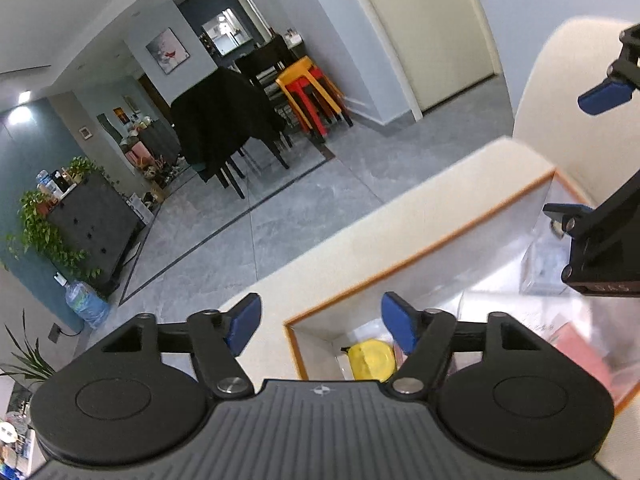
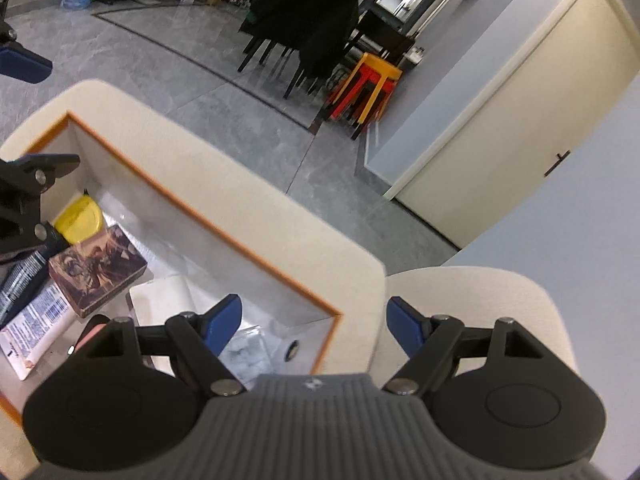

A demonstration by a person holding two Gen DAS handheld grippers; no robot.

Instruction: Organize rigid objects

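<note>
1. Box point(image 2: 98, 272) with a brown printed cover lies inside the bin point(image 2: 224, 236), a white-walled well with an orange rim set into a cream padded surround.
2. A yellow lid point(image 2: 80, 216) sits in the bin's far corner, just beyond the box; in the left view the same lid point(image 1: 372, 358) shows just past the right blue fingertip.
3. A white pack point(image 2: 32, 320) with blue print lies beside the box on its near side, touching or nearly touching it.
4. A clear plastic item point(image 2: 248, 350) lies on the bin floor below the right gripper's left finger; what it is cannot be told.
5. The left gripper point(image 1: 322, 328) hangs over the bin's corner with its jaws spread wide and nothing between them.
6. One of its fingers is over the cream surround, the other over the bin.
7. The right gripper point(image 2: 314, 324) is likewise wide open and empty, straddling the bin's near corner: one finger above the bin, the other above the cream padding.
8. Each gripper shows at the edge of the other's view, near the bin.
9. Beyond the surround are a grey tiled floor point(image 1: 280, 208), stools point(image 2: 370, 88) in orange and red, and a cream door point(image 2: 520, 128).
</note>
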